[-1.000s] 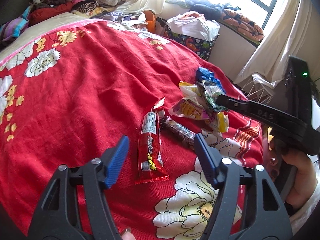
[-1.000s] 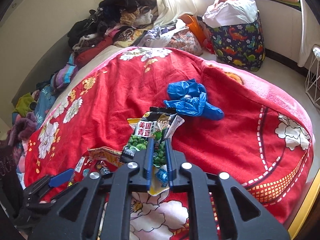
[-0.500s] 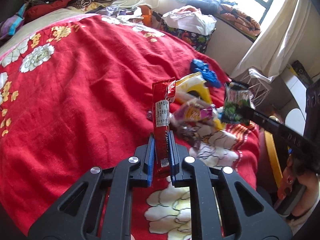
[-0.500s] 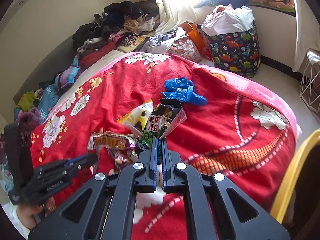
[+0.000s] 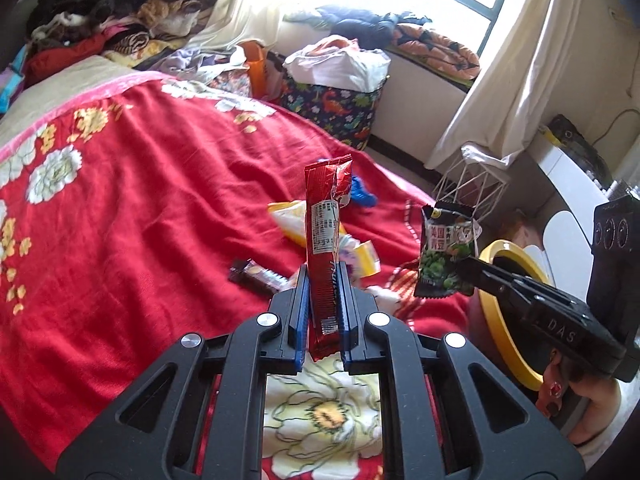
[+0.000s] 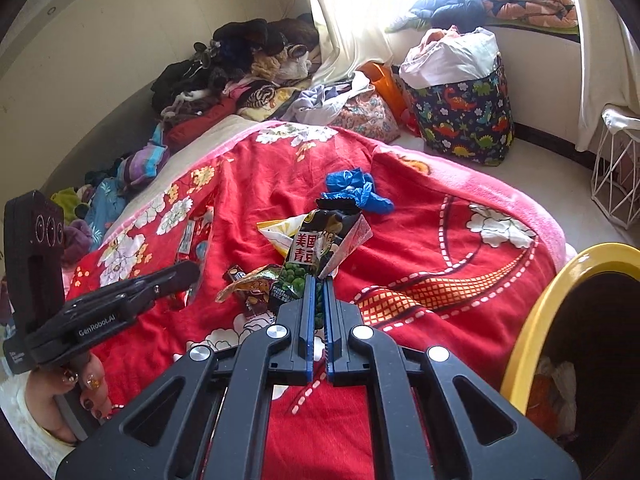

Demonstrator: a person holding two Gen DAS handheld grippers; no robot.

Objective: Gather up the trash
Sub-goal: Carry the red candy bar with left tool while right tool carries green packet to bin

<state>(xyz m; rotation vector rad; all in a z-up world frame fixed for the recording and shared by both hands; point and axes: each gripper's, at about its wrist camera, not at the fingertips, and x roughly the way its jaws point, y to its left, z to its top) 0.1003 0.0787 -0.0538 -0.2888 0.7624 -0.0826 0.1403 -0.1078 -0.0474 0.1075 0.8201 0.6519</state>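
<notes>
My left gripper (image 5: 323, 276) is shut on a red snack wrapper (image 5: 326, 236) and holds it upright above the red floral blanket (image 5: 140, 200). My right gripper (image 6: 318, 282) is shut on a green pea snack bag (image 6: 316, 264), also seen in the left wrist view (image 5: 446, 256), near a yellow-rimmed bin (image 6: 560, 280). On the blanket lie a dark bar wrapper (image 5: 256, 274), a yellow wrapper (image 5: 290, 220) and a crumpled blue wrapper (image 6: 354, 188).
A dinosaur-print bag (image 6: 464, 116) stands on the floor beyond the bed. A white wire basket (image 6: 616, 176) is by the curtain. Piled clothes (image 6: 240, 68) line the wall at the bed's far side.
My left gripper closed on the red wrapper and lifted it off the blanket. My right gripper carried the pea bag off the pile toward the yellow-rimmed bin.
</notes>
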